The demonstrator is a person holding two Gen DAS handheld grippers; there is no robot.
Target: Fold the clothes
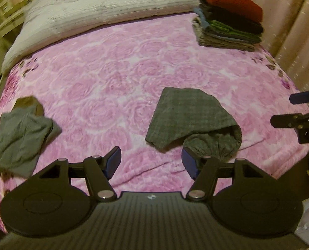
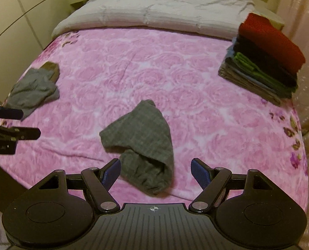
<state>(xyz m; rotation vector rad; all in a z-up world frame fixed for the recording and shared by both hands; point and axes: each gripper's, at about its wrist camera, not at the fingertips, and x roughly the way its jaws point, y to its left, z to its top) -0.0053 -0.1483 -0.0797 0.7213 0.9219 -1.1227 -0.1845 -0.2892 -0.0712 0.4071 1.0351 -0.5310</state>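
On the bed, spread with a pink rose-patterned blanket (image 2: 175,79), a small grey checked garment (image 2: 139,143) lies crumpled near the front edge, its gathered elastic end rolled over toward the cameras. The right gripper (image 2: 156,171) hovers just above that near end with its fingers spread wide and nothing between them; the left gripper (image 1: 151,163) hangs beside the garment's left side, fingers likewise parted and empty. Neither touches the cloth. The step in hand looks like the opening pickup, so the piece can be flattened before any fold. To do it well, each gripper should take one corner of the elastic edge, pinching only the top layer's hem and not the whole bunched roll, then the pair should draw apart so the fabric spreads and lies smooth on the blanket. A grasp in the middle of the lump would probably keep the wrinkles in. A second loose grey garment (image 2: 33,89) waits well apart at the left edge, and a stack of folded clothes (image 2: 265,62) topped in red sits at the far right, the likely destination once the folding is done
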